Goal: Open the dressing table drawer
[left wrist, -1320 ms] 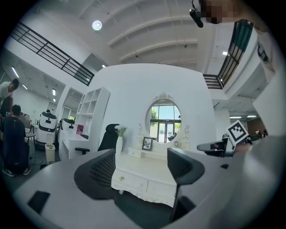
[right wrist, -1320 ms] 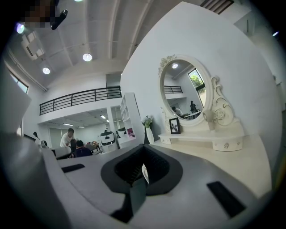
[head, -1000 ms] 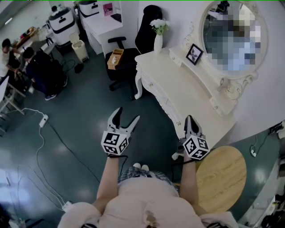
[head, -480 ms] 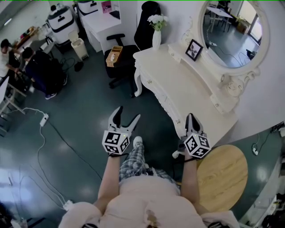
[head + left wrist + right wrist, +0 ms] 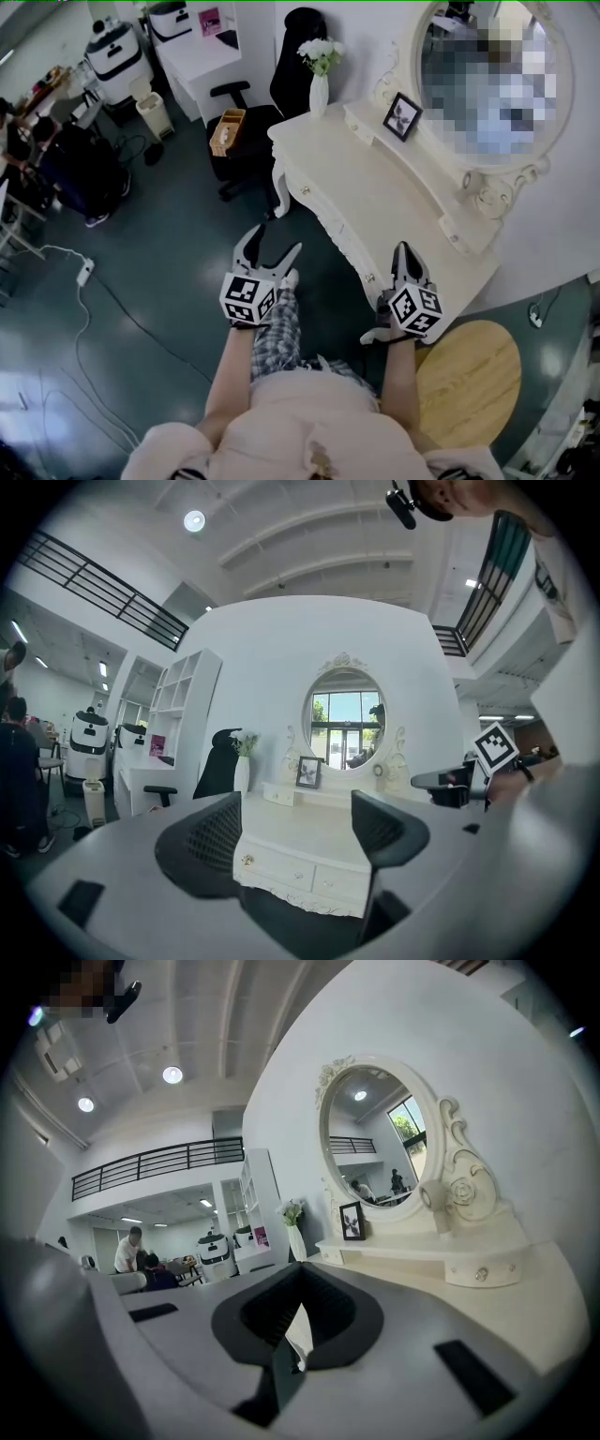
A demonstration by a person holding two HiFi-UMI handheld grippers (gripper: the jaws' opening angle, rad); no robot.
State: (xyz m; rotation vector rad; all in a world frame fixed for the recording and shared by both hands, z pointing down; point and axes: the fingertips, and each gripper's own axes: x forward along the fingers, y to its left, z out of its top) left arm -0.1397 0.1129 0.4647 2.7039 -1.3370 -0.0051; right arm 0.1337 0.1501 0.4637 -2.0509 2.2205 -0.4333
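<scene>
The white dressing table stands just ahead of me, its drawer fronts facing left in the head view. In the left gripper view two small drawers with round knobs show between my fingers. My left gripper is open and empty, in the air in front of the drawers and apart from them. My right gripper is shut with nothing in it, over the table's near end.
On the table top stand a vase of white flowers, a photo frame and an oval mirror. A black office chair is beyond the table, a round wooden stool at my right. Cables cross the floor.
The person has stepped closer to the dressing table, one foot forward. Both grippers ride along a little nearer to it; the left stays open, the right shut.
</scene>
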